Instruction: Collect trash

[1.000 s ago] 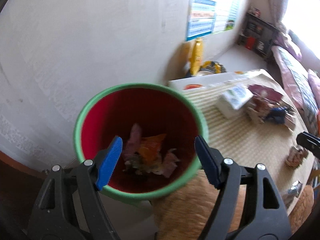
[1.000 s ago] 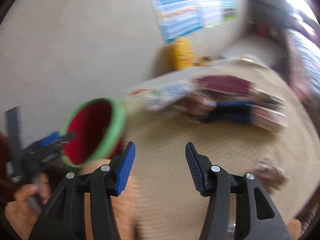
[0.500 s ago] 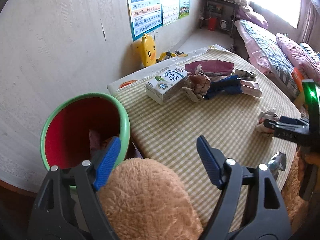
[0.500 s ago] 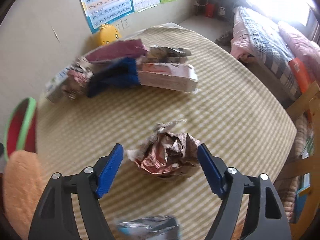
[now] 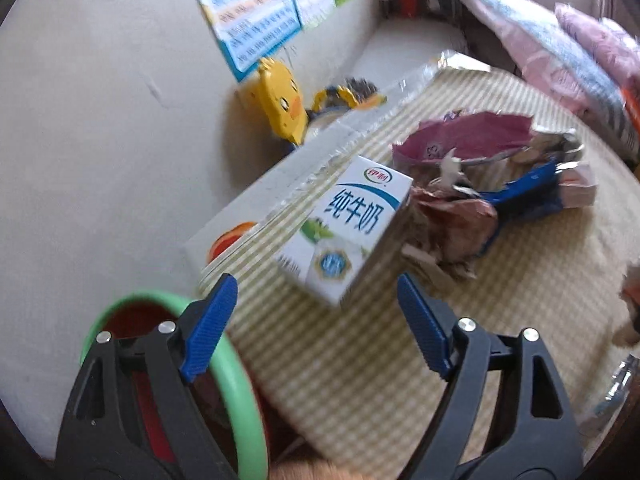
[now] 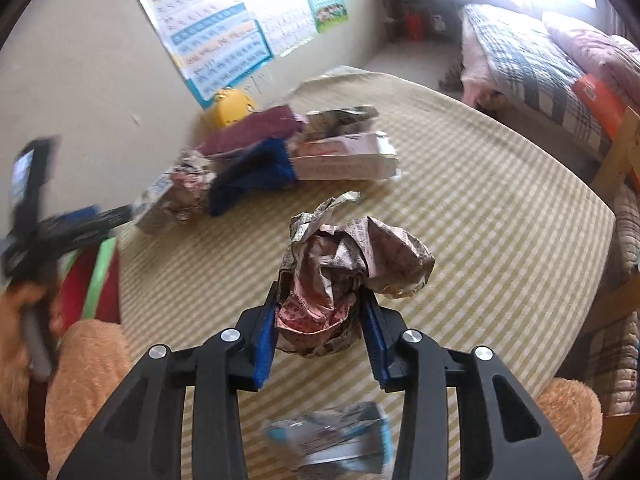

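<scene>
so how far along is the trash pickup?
Partway. The bin interior is mostly hidden, so the done count is unclear. Right gripper grips the crumpled paper. Left gripper is open, facing the milk carton. The wrapper pile remains.

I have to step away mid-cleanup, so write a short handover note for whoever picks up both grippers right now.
Right gripper: shut on the crumpled paper ball.
Left gripper: open, empty, pointing at the milk carton.
Bin: red with a green rim, at the table's left edge.
Done: paper ball gripped.
Left: drop the ball in the bin, then clear the carton, the wrapper pile and the plastic packet.
</scene>
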Action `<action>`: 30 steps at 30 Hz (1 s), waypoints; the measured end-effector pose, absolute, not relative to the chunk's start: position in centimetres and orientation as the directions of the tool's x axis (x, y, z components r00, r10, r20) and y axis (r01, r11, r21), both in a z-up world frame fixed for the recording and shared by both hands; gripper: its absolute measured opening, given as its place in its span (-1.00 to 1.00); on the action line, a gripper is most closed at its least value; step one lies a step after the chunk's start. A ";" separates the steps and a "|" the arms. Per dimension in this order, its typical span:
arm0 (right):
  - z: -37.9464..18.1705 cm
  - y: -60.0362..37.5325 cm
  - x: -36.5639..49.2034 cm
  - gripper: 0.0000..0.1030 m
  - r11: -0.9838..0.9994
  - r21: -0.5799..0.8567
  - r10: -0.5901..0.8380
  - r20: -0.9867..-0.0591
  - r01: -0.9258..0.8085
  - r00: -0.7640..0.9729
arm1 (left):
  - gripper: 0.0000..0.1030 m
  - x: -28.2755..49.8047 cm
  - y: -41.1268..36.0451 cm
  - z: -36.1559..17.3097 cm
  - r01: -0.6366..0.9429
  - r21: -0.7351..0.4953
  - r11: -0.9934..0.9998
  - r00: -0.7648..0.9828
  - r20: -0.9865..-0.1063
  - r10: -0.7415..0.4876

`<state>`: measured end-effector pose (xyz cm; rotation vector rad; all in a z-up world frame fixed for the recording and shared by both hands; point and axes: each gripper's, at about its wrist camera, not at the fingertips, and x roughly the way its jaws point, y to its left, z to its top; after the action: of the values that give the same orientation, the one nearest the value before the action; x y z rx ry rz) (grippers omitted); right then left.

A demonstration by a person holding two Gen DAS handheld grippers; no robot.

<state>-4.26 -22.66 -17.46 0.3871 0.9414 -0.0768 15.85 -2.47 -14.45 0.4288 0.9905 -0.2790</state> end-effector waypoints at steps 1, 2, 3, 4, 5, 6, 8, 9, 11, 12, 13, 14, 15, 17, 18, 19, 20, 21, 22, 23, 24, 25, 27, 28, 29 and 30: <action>-17.4 -22.5 -4.1 -0.28 0.930 0.291 0.109 -0.800 0.223 0.591 | 0.55 16.5 -2.7 -14.9 0.425 0.225 0.877 0.511 -0.859 -0.027; -17.4 -22.3 -3.5 -0.28 0.931 0.293 0.115 -0.800 0.216 0.589 | 0.55 17.3 -3.1 -15.5 0.437 0.230 0.869 0.496 -0.868 -0.020; -17.6 -22.3 -3.4 -0.28 0.932 0.297 0.122 -0.800 0.210 0.587 | 0.55 18.0 -3.3 -16.0 0.446 0.232 0.864 0.484 -0.875 -0.015; -17.8 -22.4 -3.4 -0.28 0.930 0.304 0.132 -0.801 0.208 0.584 | 0.55 18.8 -3.6 -16.4 0.458 0.229 0.859 0.467 -0.884 -0.013; -18.0 -22.4 -3.1 -0.28 0.927 0.313 0.141 -0.802 0.207 0.580 | 0.55 19.5 -3.9 -16.9 0.469 0.223 0.855 0.449 -0.894 -0.014; -18.3 -22.5 -2.9 -0.27 0.923 0.323 0.151 -0.804 0.209 0.575 | 0.55 20.3 -4.2 -17.3 0.481 0.215 0.850 0.430 -0.903 -0.014; -18.7 -22.7 -2.8 -0.26 0.917 0.336 0.162 -0.806 0.216 0.569 | 0.56 21.2 -4.8 -18.0 0.496 0.207 0.844 0.404 -0.915 -0.013; -18.8 -22.8 -2.8 -0.25 0.914 0.343 0.167 -0.807 0.219 0.566 | 0.56 21.5 -5.1 -18.2 0.501 0.203 0.841 0.395 -0.919 -0.014; -19.1 -22.9 -2.9 -0.21 0.911 0.347 0.172 -0.809 0.221 0.561 | 0.54 22.3 -5.8 -18.5 0.511 0.201 0.836 0.376 -0.927 -0.007; -19.2 -22.9 -2.8 -0.20 0.912 0.347 0.174 -0.812 0.220 0.557 | 0.47 22.5 -6.0 -18.7 0.514 0.200 0.834 0.368 -0.930 -0.004; -19.2 -22.8 -2.8 -0.14 0.913 0.344 0.173 -0.814 0.220 0.555 | 0.26 22.5 -6.1 -18.7 0.517 0.189 0.835 0.360 -0.933 -0.011; -19.2 -22.7 -2.8 -0.08 0.914 0.341 0.171 -0.814 0.219 0.556 | 0.23 22.5 -6.2 -18.6 0.512 0.193 0.837 0.364 -0.931 -0.008; -19.2 -22.6 -2.8 -0.08 0.916 0.339 0.169 -0.813 0.216 0.558 | 0.19 22.2 -6.1 -18.5 0.504 0.192 0.842 0.373 -0.928 -0.011; -19.2 -22.5 -2.7 0.03 0.917 0.335 0.166 -0.812 0.215 0.560 | 0.13 21.5 -5.9 -18.2 0.491 0.173 0.854 0.372 -0.928 -0.026; -19.1 -22.6 -2.8 0.07 0.917 0.335 0.163 -0.810 0.216 0.563 | 0.12 21.0 -5.3 -18.1 0.470 0.163 0.868 0.373 -0.927 -0.028; -19.1 -22.7 -2.8 0.13 0.916 0.337 0.163 -0.809 0.218 0.565 | 0.12 20.6 -5.0 -17.9 0.451 0.156 0.879 0.374 -0.927 -0.027; -19.1 -22.8 -2.8 0.15 0.915 0.338 0.161 -0.807 0.222 0.569 | 0.11 20.0 -4.4 -17.6 0.422 0.145 0.895 0.373 -0.927 -0.026; -19.1 -22.9 -2.8 0.17 0.913 0.340 0.160 -0.805 0.224 0.571 | 0.11 19.4 -3.9 -17.4 0.401 0.137 0.906 0.376 -0.926 -0.026; -19.0 -23.0 -2.8 0.22 0.912 0.338 0.153 -0.805 0.231 0.574 | 0.11 18.6 -3.2 -17.0 0.377 0.121 0.918 0.380 -0.924 -0.034; -19.0 -23.1 -2.9 0.28 0.913 0.335 0.148 -0.804 0.234 0.576 | 0.11 17.6 -2.5 -16.5 0.359 0.098 0.928 0.387 -0.921 -0.052; -19.0 -23.1 -3.0 0.28 0.914 0.330 0.140 -0.804 0.237 0.578 | 0.11 16.5 -1.9 -15.8 0.345 0.082 0.935 0.400 -0.914 -0.067; -19.0 -23.1 -3.1 0.28 0.915 0.325 0.135 -0.805 0.239 0.577 | 0.11 15.8 -1.6 -15.4 0.340 0.076 0.937 0.410 -0.909 -0.075; -19.0 -23.1 -3.2 0.28 0.918 0.316 0.127 -0.808 0.241 0.575 | 0.11 13.9 -1.0 -14.1 0.334 0.061 0.941 0.442 -0.892 -0.099; -19.0 -23.0 -3.2 0.28 0.919 0.311 0.123 -0.809 0.242 0.575 | 0.11 12.4 -0.7 -13.2 0.333 0.051 0.942 0.463 -0.879 -0.116; -19.0 -23.0 -3.2 0.28 0.920 0.308 0.120 -0.810 0.243 0.574 | 0.10 11.6 -0.7 -12.6 0.333 0.048 0.942 0.474 -0.872 -0.123; -19.0 -22.9 -3.2 0.28 0.920 0.307 0.119 -0.810 0.244 0.574 | 0.10 10.4 -0.6 -11.9 0.334 0.047 0.942 0.491 -0.861 -0.131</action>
<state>-3.20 -22.95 -19.01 0.4126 0.9645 -0.0757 10.37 -0.58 -11.91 0.2188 1.0206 -0.2850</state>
